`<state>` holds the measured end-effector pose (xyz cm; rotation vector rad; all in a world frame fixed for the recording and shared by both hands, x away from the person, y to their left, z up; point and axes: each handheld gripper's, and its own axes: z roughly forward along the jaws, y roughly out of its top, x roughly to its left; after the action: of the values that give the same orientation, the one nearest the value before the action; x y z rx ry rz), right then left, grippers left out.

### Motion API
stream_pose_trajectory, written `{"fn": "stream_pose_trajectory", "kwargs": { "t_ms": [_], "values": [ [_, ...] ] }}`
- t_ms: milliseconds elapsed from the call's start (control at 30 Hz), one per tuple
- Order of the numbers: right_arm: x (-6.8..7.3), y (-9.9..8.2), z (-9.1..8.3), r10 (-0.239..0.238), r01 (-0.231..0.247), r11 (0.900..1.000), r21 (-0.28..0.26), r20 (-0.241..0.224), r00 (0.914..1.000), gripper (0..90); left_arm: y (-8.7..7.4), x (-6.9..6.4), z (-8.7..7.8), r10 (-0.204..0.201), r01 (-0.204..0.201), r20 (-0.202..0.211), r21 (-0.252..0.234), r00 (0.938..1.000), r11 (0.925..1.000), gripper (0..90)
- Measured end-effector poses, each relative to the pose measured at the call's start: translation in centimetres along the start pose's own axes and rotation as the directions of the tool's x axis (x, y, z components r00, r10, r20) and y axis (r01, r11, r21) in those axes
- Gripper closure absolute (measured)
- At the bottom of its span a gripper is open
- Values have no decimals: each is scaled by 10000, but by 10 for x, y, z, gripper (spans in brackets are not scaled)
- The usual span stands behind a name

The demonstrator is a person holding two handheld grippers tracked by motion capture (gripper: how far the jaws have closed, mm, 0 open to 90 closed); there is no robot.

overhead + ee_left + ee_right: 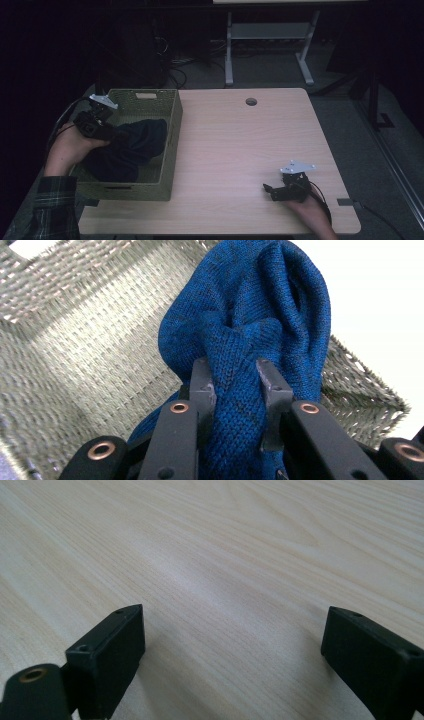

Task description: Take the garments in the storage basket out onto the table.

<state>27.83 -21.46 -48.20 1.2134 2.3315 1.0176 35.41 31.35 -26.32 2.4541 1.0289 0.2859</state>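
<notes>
A dark blue knitted garment [132, 147] lies bunched in a woven green basket [172, 145] at the table's left. My left gripper [116, 134] is over the basket and shut on a fold of that blue knit [245, 320]. In the left gripper view the fabric is pinched between the two black fingers [202, 385] and rises in a bundle past them. My right gripper [268, 190] rests low on the wooden table [240, 145] at the front right. In the right gripper view its jaws stand wide apart, open, with nothing between the fingertips [117, 645] but bare wood [225, 555].
The basket's woven wall [75, 340] shows around the garment in the left gripper view. A round cable hole [251, 101] sits near the table's far edge. Beyond the table a white desk frame [265, 45] stands on the dark floor.
</notes>
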Motion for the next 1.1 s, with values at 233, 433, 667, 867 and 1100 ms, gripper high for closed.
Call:
{"fn": "stream_pose_trajectory", "kwargs": {
  "t_ms": [233, 433, 667, 867, 1100],
  "values": [
    [0, 0, 0, -3, 3, 10000, -3, 1, 10000, 101, 12, -2, -20, 202, -204, -96, -157, 9997, 9997, 740],
    [0, 0, 0, -2, 2, 10000, 1, 1, 10000, 101, 18, -3, -32, 266, -270, -124, -306, 9996, 9992, 741],
    [0, 0, 0, -4, 4, 10000, 2, 2, 10000, 101, 28, -7, -40, 421, -422, -18, -464, 9991, 9980, 744],
    [0, 0, 0, -5, 5, 10000, 3, 1, 10000, 102, 39, -13, -43, 590, -585, 45, -690, 9982, 9959, 747],
    [0, 0, 0, -6, 6, 10000, 2, 3, 10000, 101, 53, -22, -46, 846, -829, 141, -937, 9963, 9921, 754]
  ]
}}
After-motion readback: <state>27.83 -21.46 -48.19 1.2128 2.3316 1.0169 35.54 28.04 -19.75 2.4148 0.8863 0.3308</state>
